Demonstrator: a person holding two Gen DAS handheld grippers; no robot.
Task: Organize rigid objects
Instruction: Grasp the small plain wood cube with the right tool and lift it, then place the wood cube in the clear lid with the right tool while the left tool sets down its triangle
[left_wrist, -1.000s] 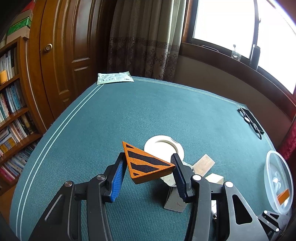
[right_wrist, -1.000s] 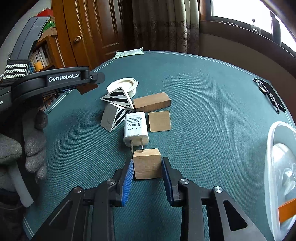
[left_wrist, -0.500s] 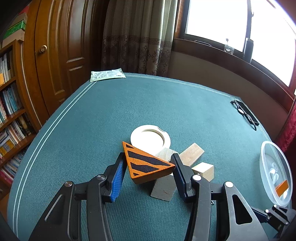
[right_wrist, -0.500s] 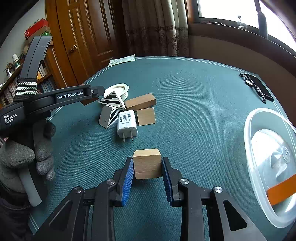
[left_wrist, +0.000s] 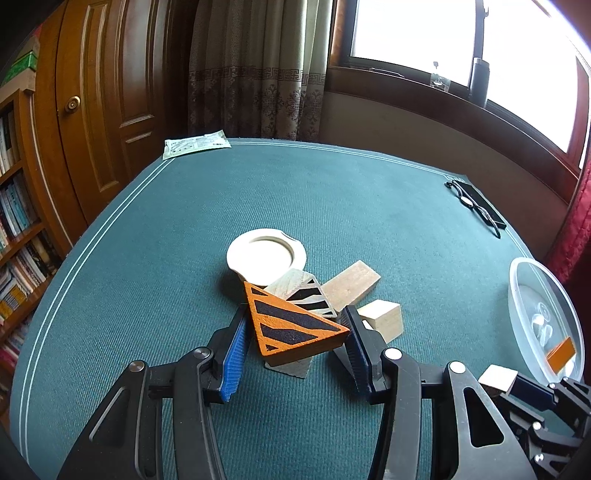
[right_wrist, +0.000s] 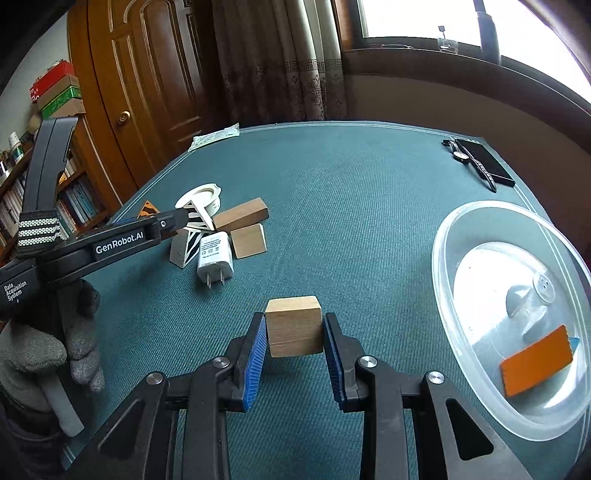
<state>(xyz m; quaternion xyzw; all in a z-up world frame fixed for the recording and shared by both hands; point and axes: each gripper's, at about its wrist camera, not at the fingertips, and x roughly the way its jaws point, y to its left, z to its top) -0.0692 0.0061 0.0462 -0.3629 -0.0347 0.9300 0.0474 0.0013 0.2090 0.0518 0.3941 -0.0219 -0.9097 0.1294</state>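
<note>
Wooden cube (right_wrist: 293, 326) now farther from the charger (right_wrist: 215, 256), nearer the clear bowl (right_wrist: 517, 314), clamped in right tongs (right_wrist: 295, 332); left tongs (left_wrist: 295, 325) gripping the orange striped wedge (left_wrist: 291, 325).

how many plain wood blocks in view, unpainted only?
3. A plain wooden cube held in the right gripper; a long rectangular wooden block and a square wooden block in the pile. Others may be hidden.
</note>
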